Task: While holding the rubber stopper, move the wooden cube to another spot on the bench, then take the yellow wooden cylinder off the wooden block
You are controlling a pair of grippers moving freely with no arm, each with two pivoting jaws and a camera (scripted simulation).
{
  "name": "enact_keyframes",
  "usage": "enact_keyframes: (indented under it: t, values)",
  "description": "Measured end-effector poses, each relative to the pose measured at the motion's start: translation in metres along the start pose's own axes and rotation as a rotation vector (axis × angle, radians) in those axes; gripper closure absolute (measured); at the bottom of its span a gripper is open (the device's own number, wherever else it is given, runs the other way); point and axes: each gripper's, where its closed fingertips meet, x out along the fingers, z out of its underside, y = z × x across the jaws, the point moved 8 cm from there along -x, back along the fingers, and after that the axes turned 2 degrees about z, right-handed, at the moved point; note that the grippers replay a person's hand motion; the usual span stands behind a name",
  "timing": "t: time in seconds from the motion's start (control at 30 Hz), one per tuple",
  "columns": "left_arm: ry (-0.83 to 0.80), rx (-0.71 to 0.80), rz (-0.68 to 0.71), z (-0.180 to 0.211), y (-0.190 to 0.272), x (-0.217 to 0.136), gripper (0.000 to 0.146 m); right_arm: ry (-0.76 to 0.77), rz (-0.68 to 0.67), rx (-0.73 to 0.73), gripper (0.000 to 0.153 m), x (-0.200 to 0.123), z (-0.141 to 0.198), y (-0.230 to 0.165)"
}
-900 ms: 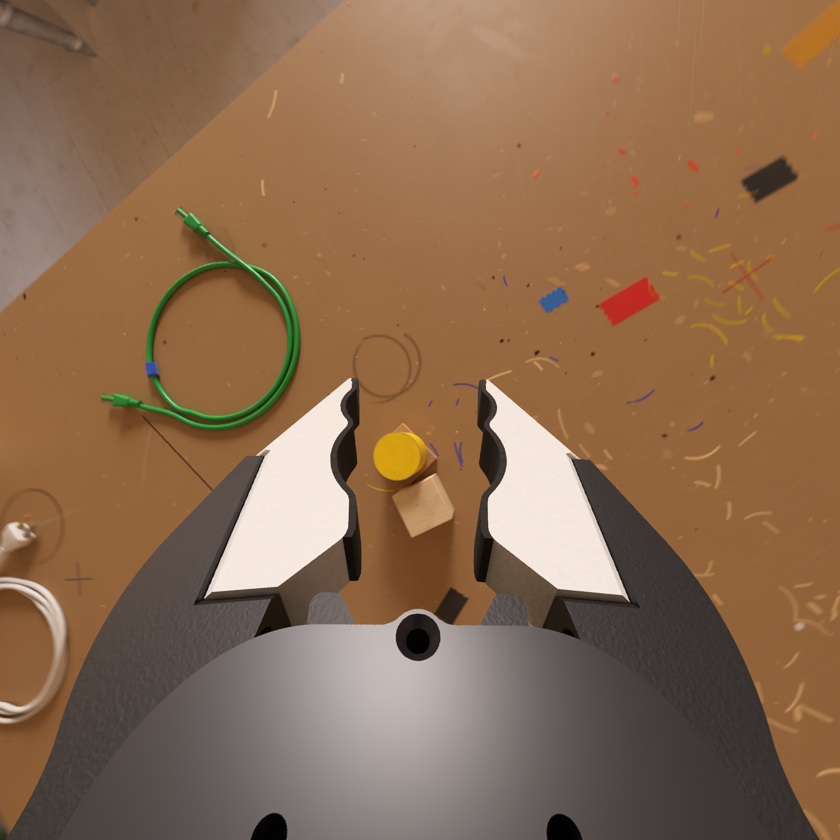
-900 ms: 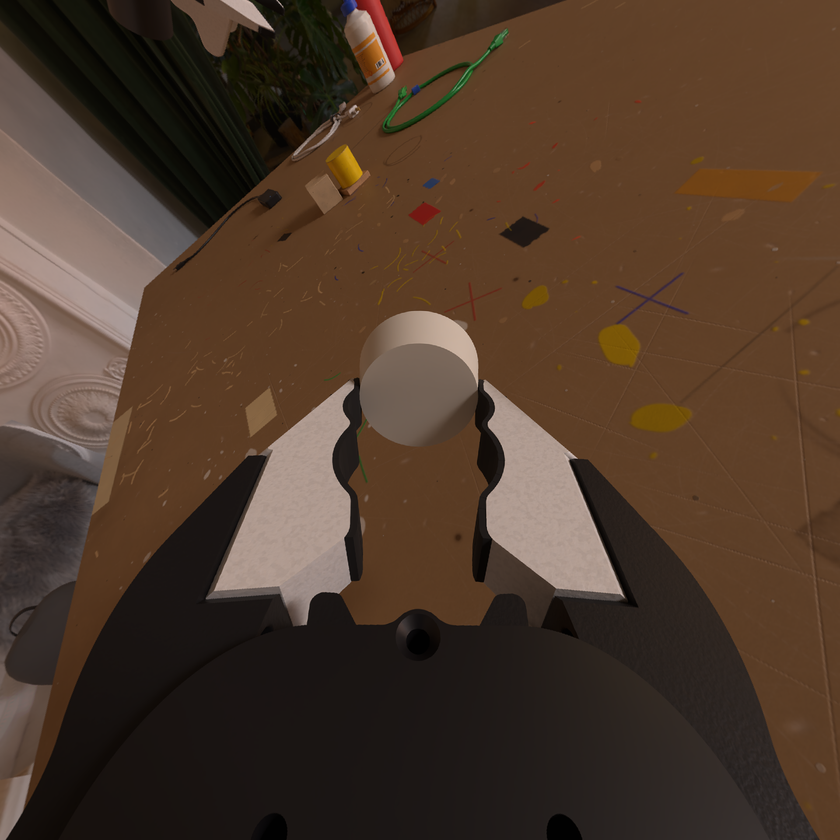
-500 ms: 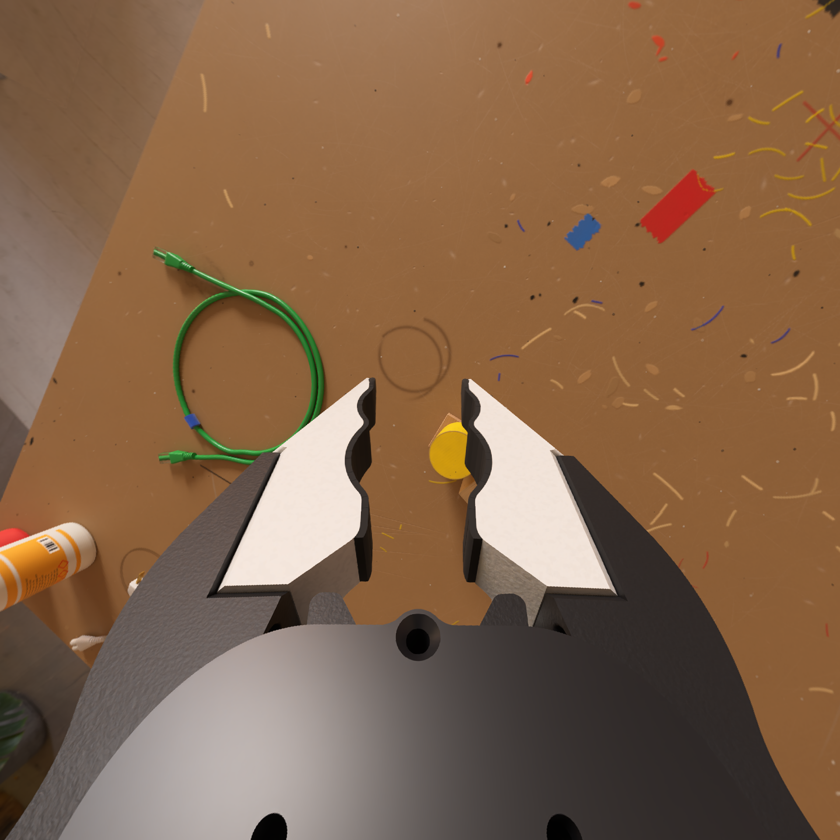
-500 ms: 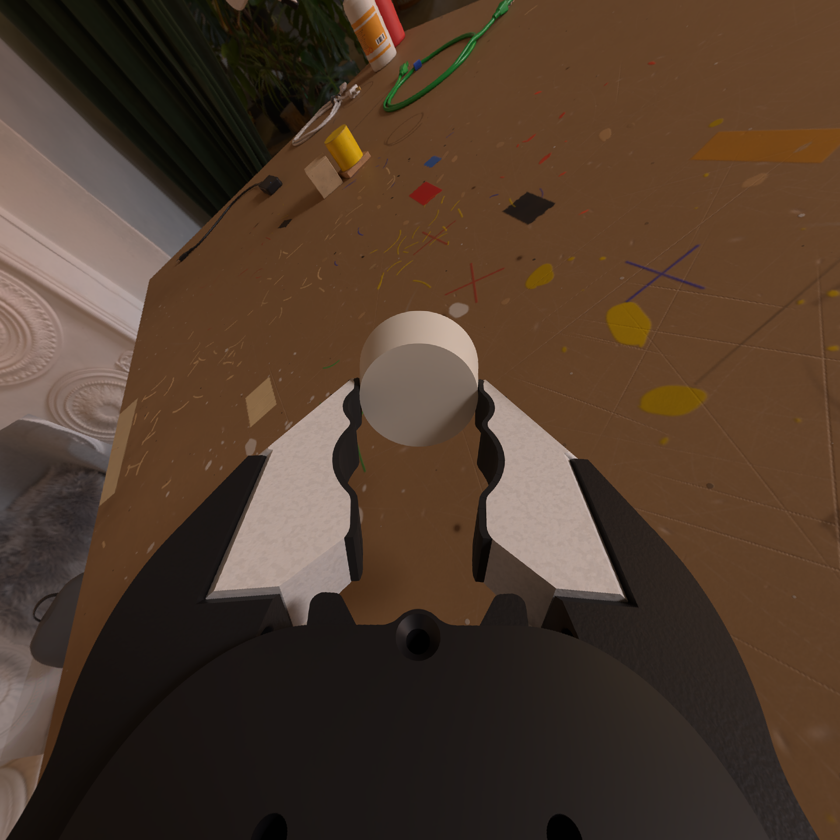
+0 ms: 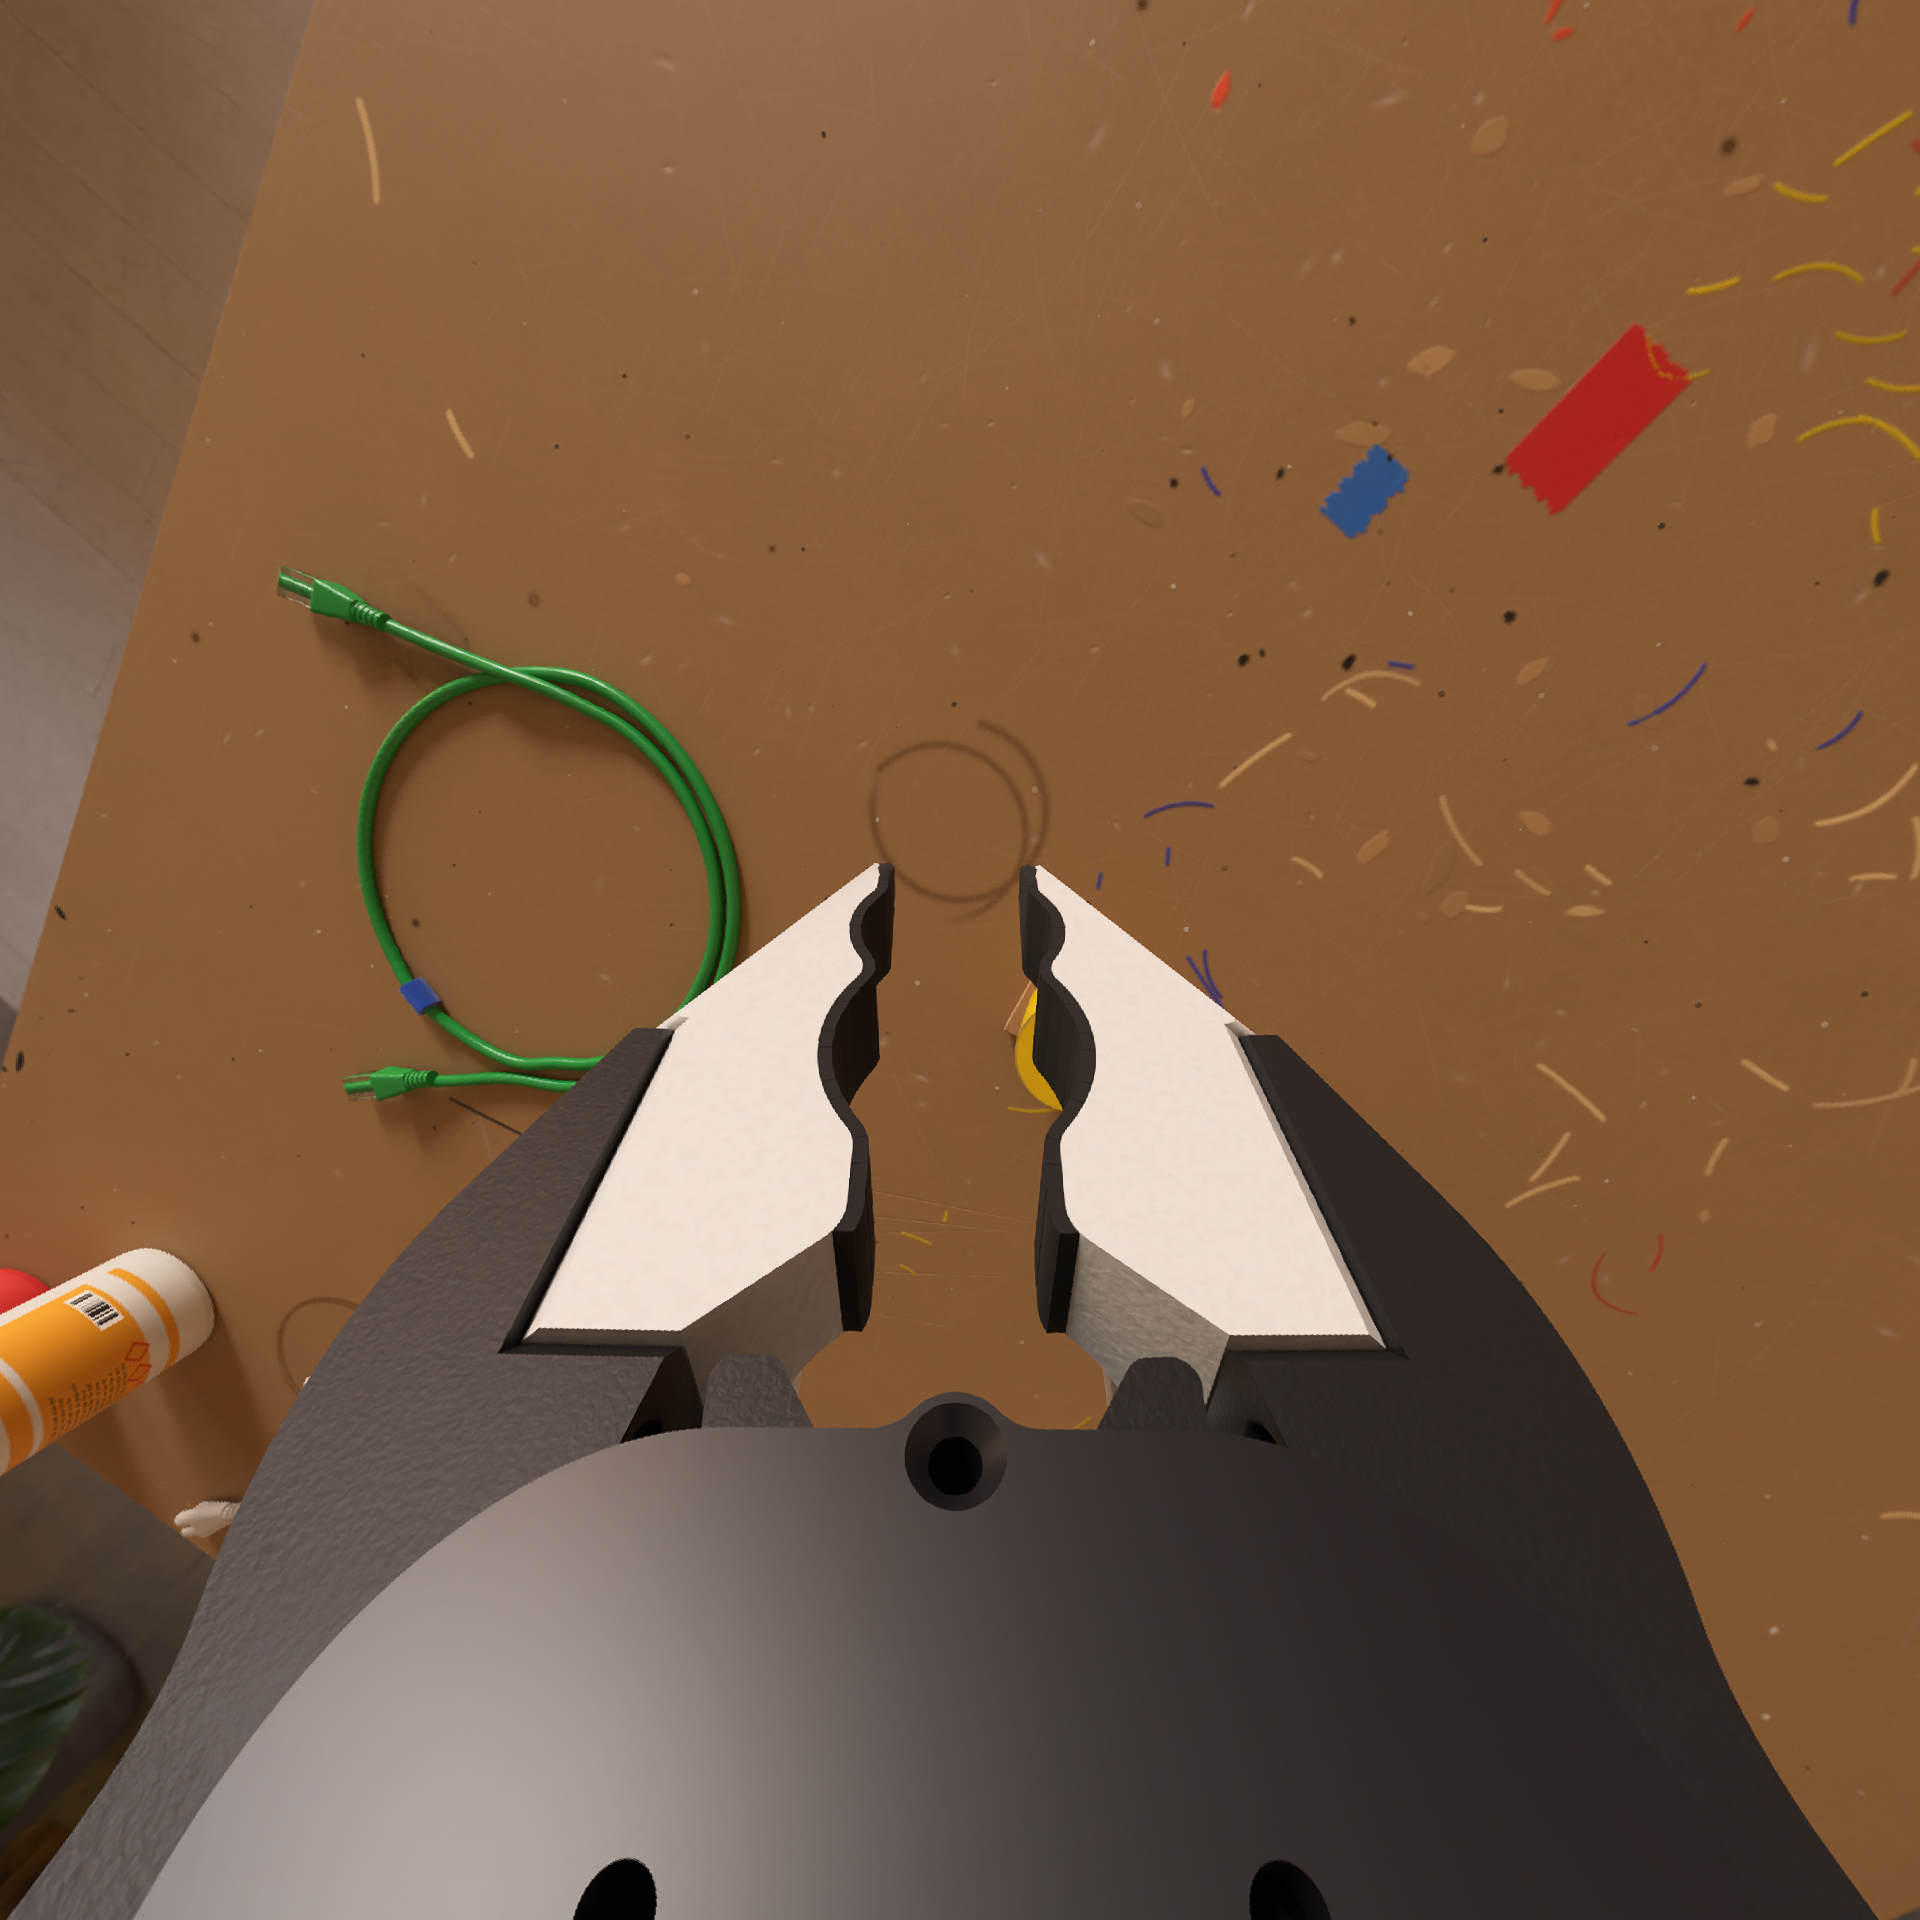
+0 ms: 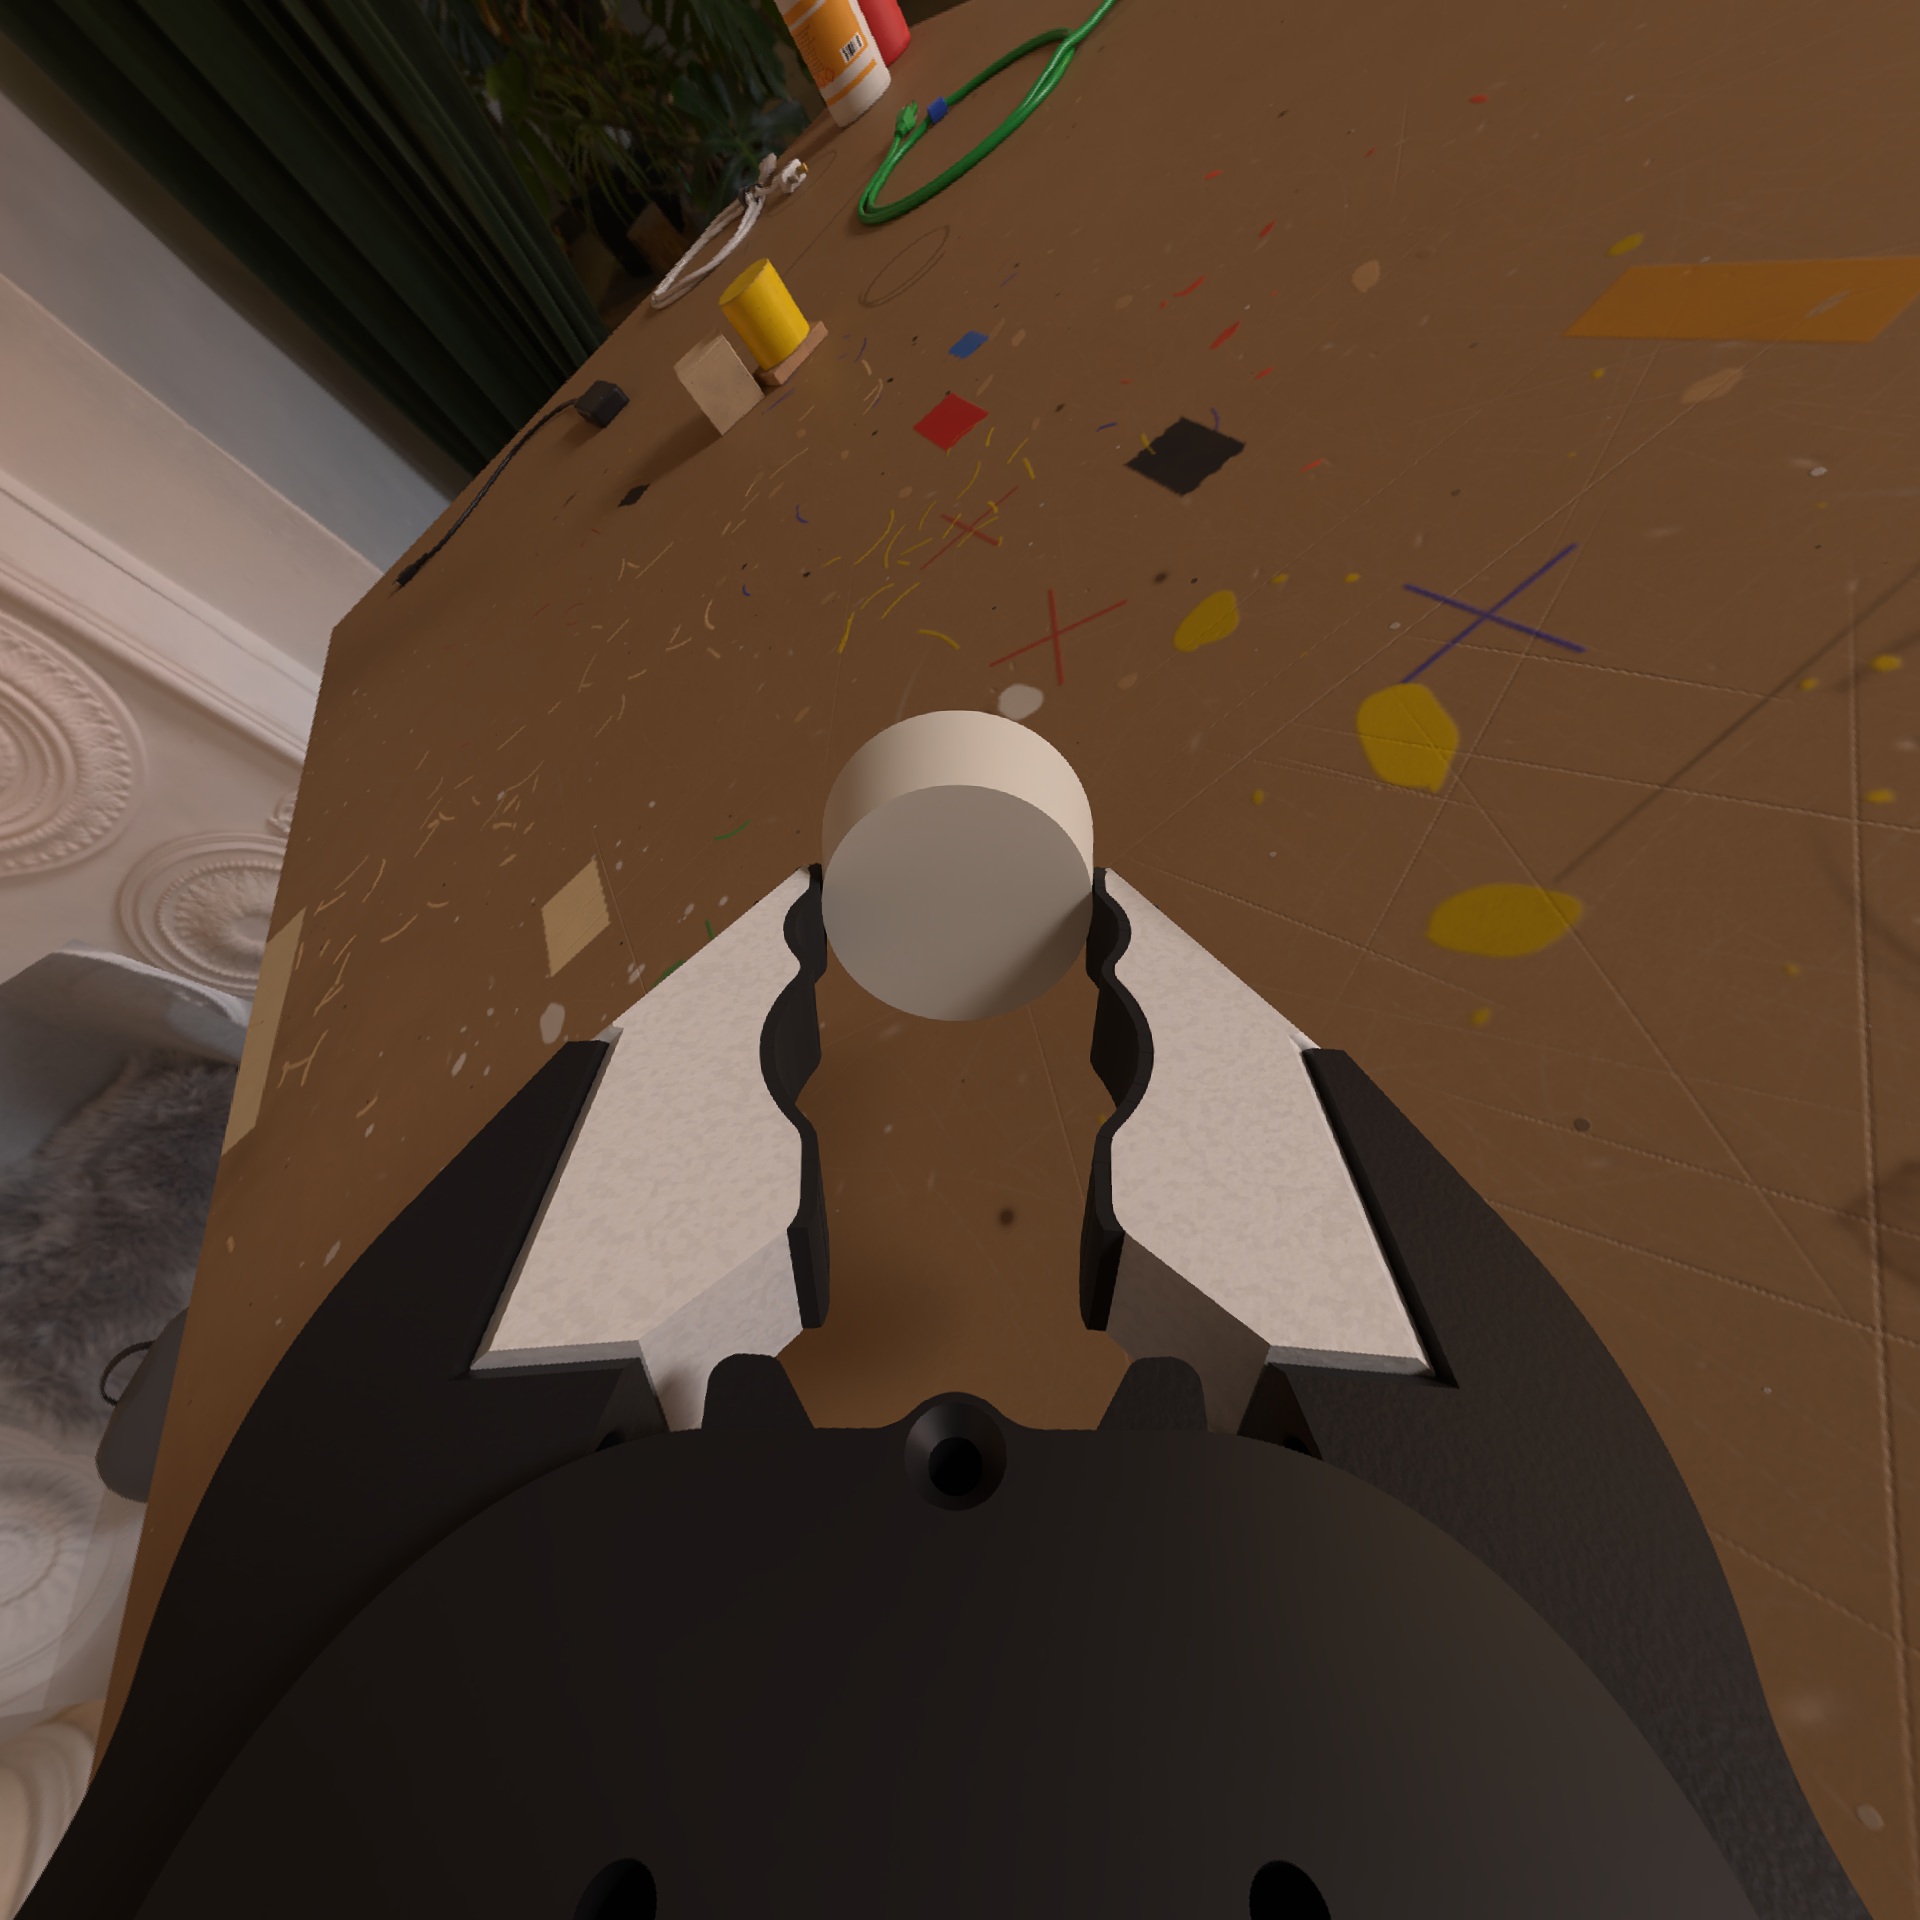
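The right gripper (image 6: 954, 883) pinches the rubber stopper (image 6: 956, 873); the left gripper's (image 5: 956, 883) fingers stand spread, empty. The wooden cube (image 6: 717, 382), just beside the yellow cylinder (image 6: 764, 301), looks light and stiff; grip its flat sides.

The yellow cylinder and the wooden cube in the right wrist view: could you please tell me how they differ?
The yellow cylinder is round and painted bright yellow; the wooden cube is boxy and pale bare wood. The cylinder stands raised on a flat wooden block; the cube sits directly on the bench beside that block. Both stand free, with no fingers near them.
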Motion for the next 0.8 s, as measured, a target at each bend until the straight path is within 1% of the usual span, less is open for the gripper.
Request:
enact_keyframes:
  t: [0.17,0.47,0.63,0.8]
  values:
    - [-0.032,0.012,0.006,-0.002,0.000,0.005,0.124,-0.005,-0.002,0.002,0.102,0.002,0.002,0.001]
    - [-0.036,0.000,0.004,0.001,-0.001,0.004,0.123,-0.013,-0.007,0.009,0.102,0.003,0.002,0.003]
    - [-0.018,-0.023,-0.035,0.013,-0.001,-0.012,0.120,-0.007,-0.007,0.014,0.102,0.002,0.004,0.004]
    - [0.033,-0.079,-0.084,0.039,0.003,-0.038,0.115,-0.003,-0.013,0.013,0.102,0.001,0.005,0.004]
